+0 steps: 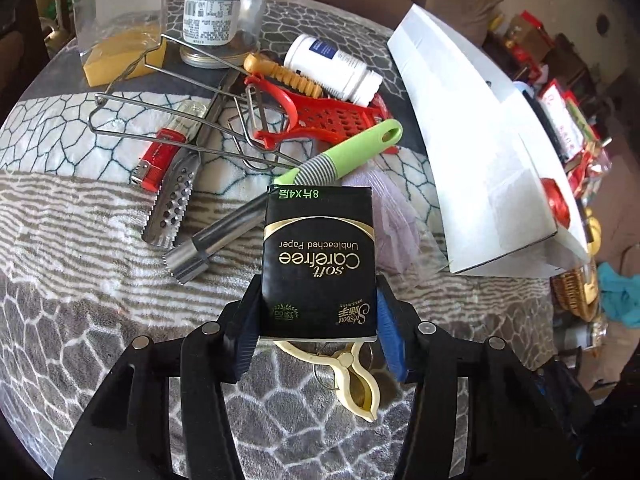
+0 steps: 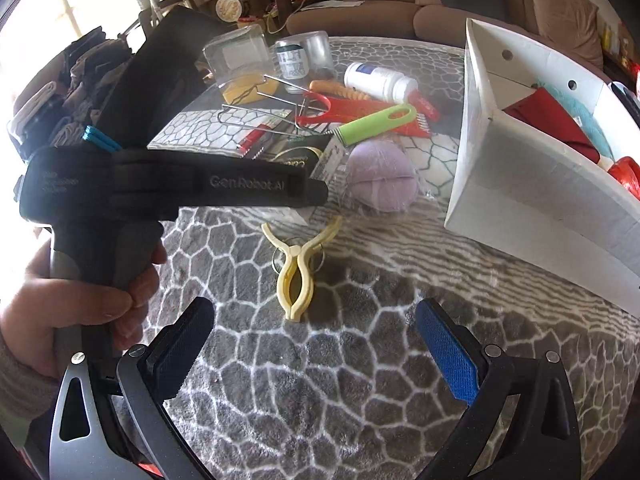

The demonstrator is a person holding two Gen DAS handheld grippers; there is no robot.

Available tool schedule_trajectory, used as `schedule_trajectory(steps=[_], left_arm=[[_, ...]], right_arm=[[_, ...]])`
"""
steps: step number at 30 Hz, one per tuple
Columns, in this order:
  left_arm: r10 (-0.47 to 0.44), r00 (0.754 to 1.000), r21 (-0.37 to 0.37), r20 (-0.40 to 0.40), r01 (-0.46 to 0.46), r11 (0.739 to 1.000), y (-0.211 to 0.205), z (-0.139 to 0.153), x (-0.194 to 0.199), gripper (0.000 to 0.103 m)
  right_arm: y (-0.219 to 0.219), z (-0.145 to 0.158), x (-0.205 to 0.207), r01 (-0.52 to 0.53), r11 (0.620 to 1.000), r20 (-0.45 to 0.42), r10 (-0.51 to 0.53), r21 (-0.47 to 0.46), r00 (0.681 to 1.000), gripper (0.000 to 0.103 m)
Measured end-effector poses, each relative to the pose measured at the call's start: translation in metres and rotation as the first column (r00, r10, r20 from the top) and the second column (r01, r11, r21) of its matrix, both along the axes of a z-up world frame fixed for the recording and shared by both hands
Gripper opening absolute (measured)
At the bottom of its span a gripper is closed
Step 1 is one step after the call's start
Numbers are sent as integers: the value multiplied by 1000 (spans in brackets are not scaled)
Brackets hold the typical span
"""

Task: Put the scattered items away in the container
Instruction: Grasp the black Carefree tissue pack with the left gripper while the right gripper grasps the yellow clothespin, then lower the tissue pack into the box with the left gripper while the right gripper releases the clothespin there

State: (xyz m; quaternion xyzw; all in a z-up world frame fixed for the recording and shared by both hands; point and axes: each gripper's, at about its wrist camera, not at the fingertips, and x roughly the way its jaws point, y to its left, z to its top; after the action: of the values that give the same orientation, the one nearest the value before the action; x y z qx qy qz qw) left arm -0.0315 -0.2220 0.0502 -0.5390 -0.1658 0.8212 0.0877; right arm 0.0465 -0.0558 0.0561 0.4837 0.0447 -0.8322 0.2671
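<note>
One black tissue pack (image 1: 319, 264) lettered "soft Carefree Unbleached Paper", clamped between left gripper (image 1: 318, 320) fingers, right gripper (image 2: 316, 356) fingers spread apart, "GenRobot.AI" read on handle, one yellow clip (image 2: 298, 268) below.

Left gripper (image 1: 318, 320): angled steeply downward, jaws drawn in, both pads pressed against sides of black tissue pack (image 1: 318, 264). Hand (image 2: 84, 292) wrapped round its grip, sleeve at wrist. Right gripper (image 2: 316, 344): angled downward, jaws spread wide, nothing between pads.

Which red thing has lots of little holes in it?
The flat red grater, lying beside the white bottle. The red peeler and red lighter have none.
</note>
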Motion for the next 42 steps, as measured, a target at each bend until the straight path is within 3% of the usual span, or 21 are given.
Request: schedule_trajectory(steps=[6,7,10,13,15,16,23,32,37,42], left_arm=[[82,996,34,-28,-81,996,-37,14,1,49],[92,995,37,-28,-91,995,-42,15,0,49],[117,993,51,-24,-116,992,-56,16,-1,49],[129,991,73,-17,-128,989,-66,15,-2,49],[126,992,81,-18,-124,989,-67,16,-4,49],[123,992,85,-19,-121,989,-66,17,-4,49],[95,995,101,-32,-91,991,-60,22,-2,49],[70,993,94,-96,-61,994,-47,48,11,49],[2,988,39,-154,4,999,-5,84,13,49],[-71,981,49,-179,80,996,52,119,-5,49]], right_arm=[[-22,-12,-6,-27,1000,10,27,8,1000,98],[-27,-15,-8,-34,999,10,34,11,999,93],[-39,-30,-18,-42,999,28,41,35,999,58],[-47,-43,-21,-38,996,17,36,77,999,57],[-53,-44,-20,-51,991,-15,54,120,998,51],[-55,-44,-20,-57,990,-27,61,133,998,41],[-51,-27,-11,-67,992,-78,75,103,994,42],[-13,35,-6,5,1000,-147,-8,-22,989,42],[30,75,-17,74,993,-173,-89,-94,981,42],[91,113,-39,173,977,-222,-197,-123,955,42]])
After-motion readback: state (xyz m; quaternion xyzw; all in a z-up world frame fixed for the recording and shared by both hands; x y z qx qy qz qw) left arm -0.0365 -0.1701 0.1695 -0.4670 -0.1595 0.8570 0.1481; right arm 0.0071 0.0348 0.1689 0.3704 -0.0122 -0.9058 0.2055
